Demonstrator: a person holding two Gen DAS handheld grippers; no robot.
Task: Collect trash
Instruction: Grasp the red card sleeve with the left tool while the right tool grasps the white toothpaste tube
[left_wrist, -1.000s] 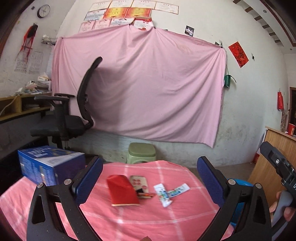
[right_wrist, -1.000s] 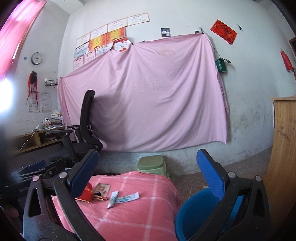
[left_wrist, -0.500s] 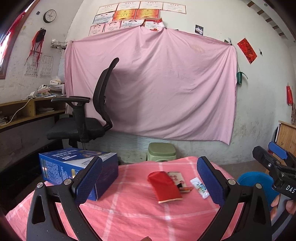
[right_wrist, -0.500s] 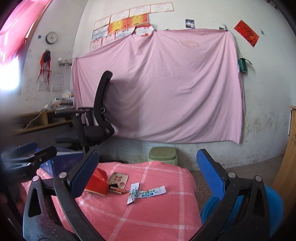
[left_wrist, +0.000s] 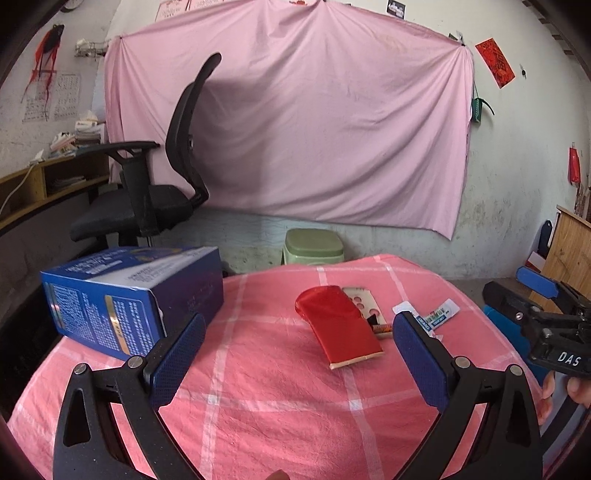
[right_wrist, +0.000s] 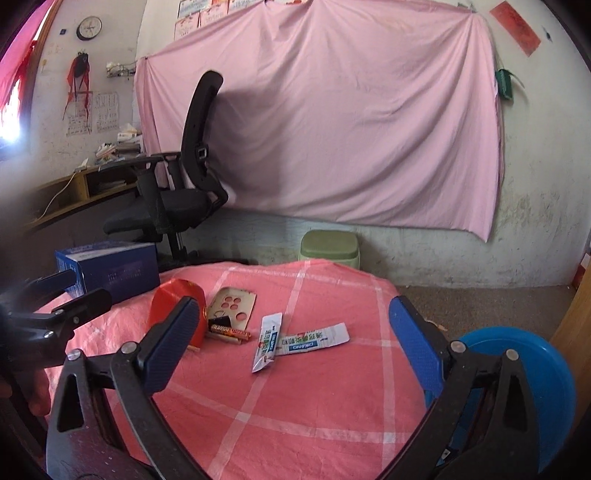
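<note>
Both grippers, left gripper (left_wrist: 299, 356) and right gripper (right_wrist: 291, 343), hover wide open and empty over the pink cloth (right_wrist: 295, 398), where a red packet (left_wrist: 341, 326) lies beside a punched card (right_wrist: 232, 306), wrappers (right_wrist: 291, 338) just right of it.

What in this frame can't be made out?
- Blue bin: its inside is hidden by the right gripper in the right wrist view.
- Wrappers: print too small to read.
- Red packet: partly hidden behind a gripper finger in the right wrist view.
</note>
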